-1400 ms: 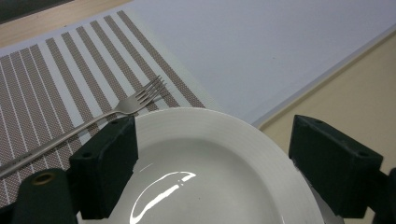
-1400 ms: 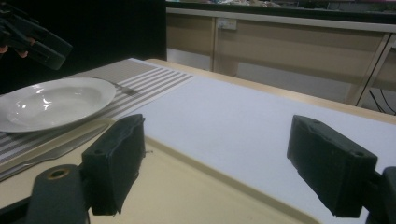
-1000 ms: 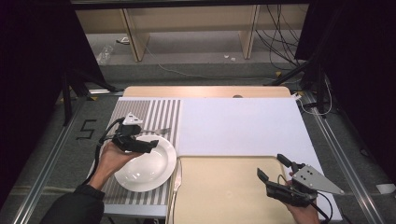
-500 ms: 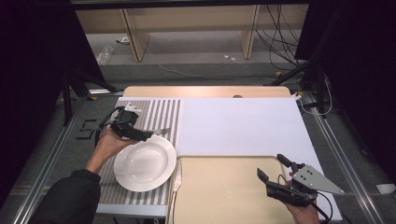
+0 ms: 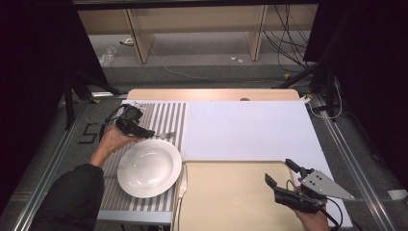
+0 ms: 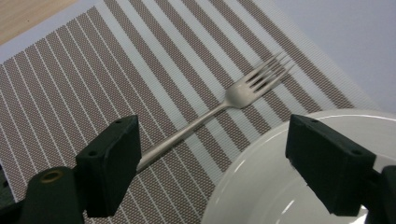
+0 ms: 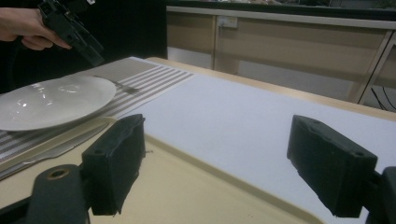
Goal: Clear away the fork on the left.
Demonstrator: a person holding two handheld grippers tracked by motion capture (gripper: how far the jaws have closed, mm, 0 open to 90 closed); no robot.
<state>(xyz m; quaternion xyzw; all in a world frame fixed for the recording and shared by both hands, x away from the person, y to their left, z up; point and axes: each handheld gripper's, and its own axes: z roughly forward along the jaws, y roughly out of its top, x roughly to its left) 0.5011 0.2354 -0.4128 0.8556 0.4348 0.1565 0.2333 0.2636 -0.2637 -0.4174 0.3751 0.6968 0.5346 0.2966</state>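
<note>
A silver fork (image 6: 224, 105) lies flat on the striped placemat (image 5: 166, 113), tines toward the white mat, just beyond the white plate (image 5: 149, 167). In the high view the fork (image 5: 166, 135) is near the plate's far rim. My left gripper (image 5: 144, 131) hovers at the fork's handle end. Its jaws stand open in the left gripper view (image 6: 212, 158), with the handle running past the left one and the plate (image 6: 299, 177) under the right one. My right gripper (image 5: 278, 171) stays open and empty over the beige tray (image 5: 231, 202) at the front right.
A table knife (image 5: 183, 185) lies between the plate and the tray's left edge. A large white mat (image 5: 245, 127) covers the middle and right of the table. In the right gripper view the plate (image 7: 51, 102) and the left gripper (image 7: 70, 28) are at the far left.
My left gripper has drawn back from over the plate toward the placemat's far left. The fork now lies on the mat beyond the plate. The right gripper has not moved.
</note>
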